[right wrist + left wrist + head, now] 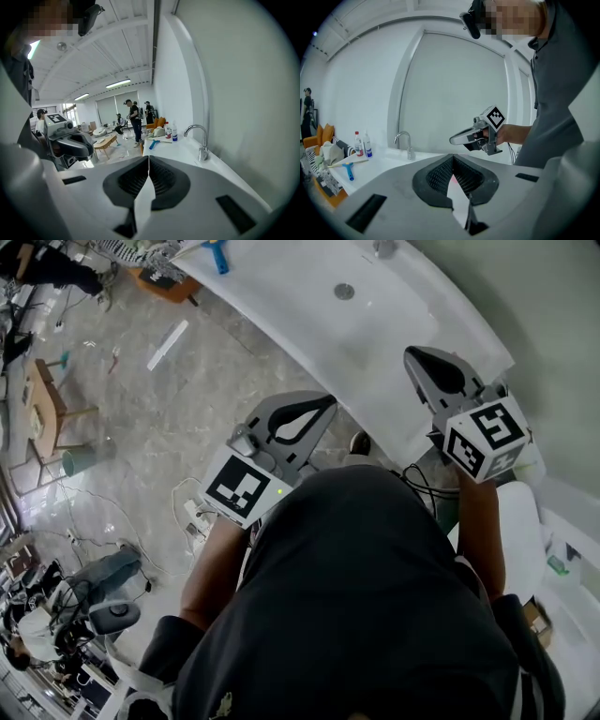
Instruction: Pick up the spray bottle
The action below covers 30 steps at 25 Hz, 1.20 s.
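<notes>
Marble flooring (159, 418) fills the left of the head view, and a low wooden table (47, 399) is seen on it near the edge. A long white counter (281, 296) runs from the upper left across to the right.

At its far end, at the left of the left gripper view, two small bottles are stood side by side. One is a red-capped bottle (357, 142). The spray bottle (368, 144) appears to be the white one with a blue label, though it is too small for its head to be made out. A blue brush (348, 171) is laid on the counter just in front of them. Both bottles are well apart from either gripper.

Further right, a faucet (405, 143) is mounted on the counter, and a drain (344, 292) is set into it.

The left gripper (323, 407) is held over the floor just beside the counter's edge. Its jaws are closed tip to tip, with nothing between them.

The right gripper (417, 357) is held over the counter, to the right. Its jaws are likewise pressed together and nothing is gripped. A dark shirt (366, 596) covers the lower middle of the head view.
</notes>
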{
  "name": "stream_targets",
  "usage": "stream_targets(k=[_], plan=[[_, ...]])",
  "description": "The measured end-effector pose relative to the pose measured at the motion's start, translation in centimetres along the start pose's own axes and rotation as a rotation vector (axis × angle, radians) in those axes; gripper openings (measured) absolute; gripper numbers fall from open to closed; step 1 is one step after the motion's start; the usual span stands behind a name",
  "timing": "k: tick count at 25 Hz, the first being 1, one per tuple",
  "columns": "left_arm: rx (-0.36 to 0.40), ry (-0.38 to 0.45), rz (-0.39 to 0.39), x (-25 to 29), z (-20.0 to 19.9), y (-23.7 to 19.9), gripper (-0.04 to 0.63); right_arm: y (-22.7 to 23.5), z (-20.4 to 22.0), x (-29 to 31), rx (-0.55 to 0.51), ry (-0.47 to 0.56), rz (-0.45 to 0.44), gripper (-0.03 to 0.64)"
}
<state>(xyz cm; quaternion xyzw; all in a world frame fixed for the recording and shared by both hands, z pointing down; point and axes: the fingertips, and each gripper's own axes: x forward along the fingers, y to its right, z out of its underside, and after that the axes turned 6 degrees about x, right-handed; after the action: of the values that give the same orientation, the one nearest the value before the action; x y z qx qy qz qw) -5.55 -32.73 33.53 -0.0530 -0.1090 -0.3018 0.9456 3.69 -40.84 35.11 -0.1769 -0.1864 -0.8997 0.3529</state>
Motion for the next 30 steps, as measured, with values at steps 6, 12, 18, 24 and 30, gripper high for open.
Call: stream_targets(k=[6, 12, 18, 24, 30], plan=[[-0.009, -0.026, -0.053, 0.8, 0.2, -1.7, 0.005, 1.0, 0.0, 1.6, 0.002, -0.015, -0.049, 0.011], [-0.005, -0.035, -0.09, 1.6, 0.5, -1.9, 0.005, 1.3, -0.2, 2.8, -0.014, -0.022, -0.1, 0.009], [-0.075, -0.028, -0.077, 0.7, 2.3, -2.7, 0.005, 1.9, 0.5, 4.1, -0.049, -0.074, -0.05, 0.009], [-0.021, -0.047, -0.002, -1.3, 3.4, -5.1, 0.005, 2.0, 1.1, 4.4, -0.005, -0.079, 0.06, 0.009], [-0.026, -0.031, 0.026, -1.2, 4.1, -5.8, 0.005, 3.6, 1.5, 3.8, -0.005, -0.066, 0.139, 0.011]])
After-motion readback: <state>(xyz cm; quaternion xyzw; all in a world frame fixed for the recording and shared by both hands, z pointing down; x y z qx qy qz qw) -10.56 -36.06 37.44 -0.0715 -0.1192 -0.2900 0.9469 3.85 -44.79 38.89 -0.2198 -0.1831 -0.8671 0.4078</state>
